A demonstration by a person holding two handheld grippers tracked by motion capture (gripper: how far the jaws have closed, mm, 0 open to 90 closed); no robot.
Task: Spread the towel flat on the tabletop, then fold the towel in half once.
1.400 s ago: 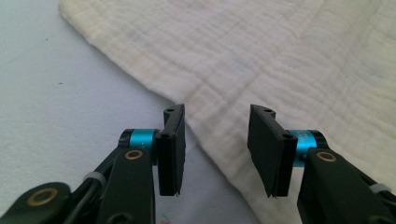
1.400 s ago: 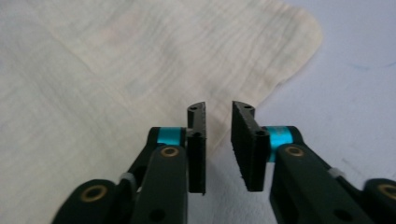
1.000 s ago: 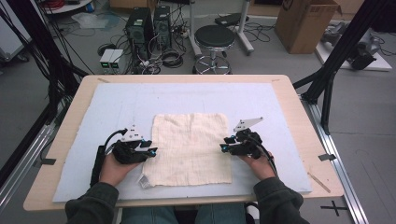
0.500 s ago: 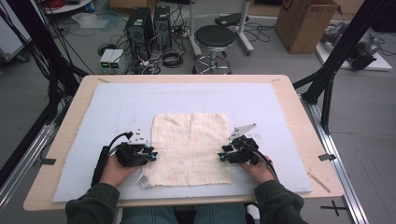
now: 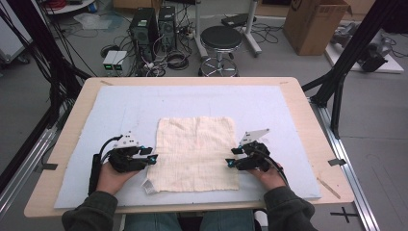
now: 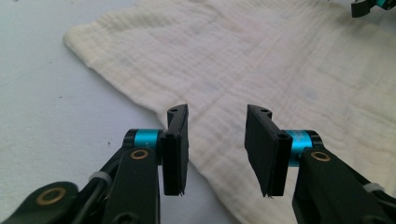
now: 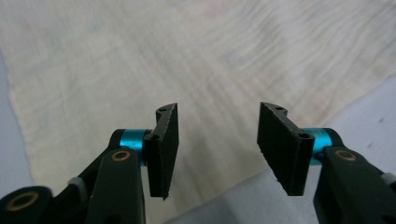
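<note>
Left gripper (image 5: 153, 158) and right gripper (image 5: 230, 157) are held low, pointing inward toward each other. Both have just been opening; fingers (image 6: 176, 140) stand apart with nothing clamped. Forearms enter from below.

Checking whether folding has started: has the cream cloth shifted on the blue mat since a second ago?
No. The cream cloth lies flat, its corners at the same places on the blue mat as before.
</note>
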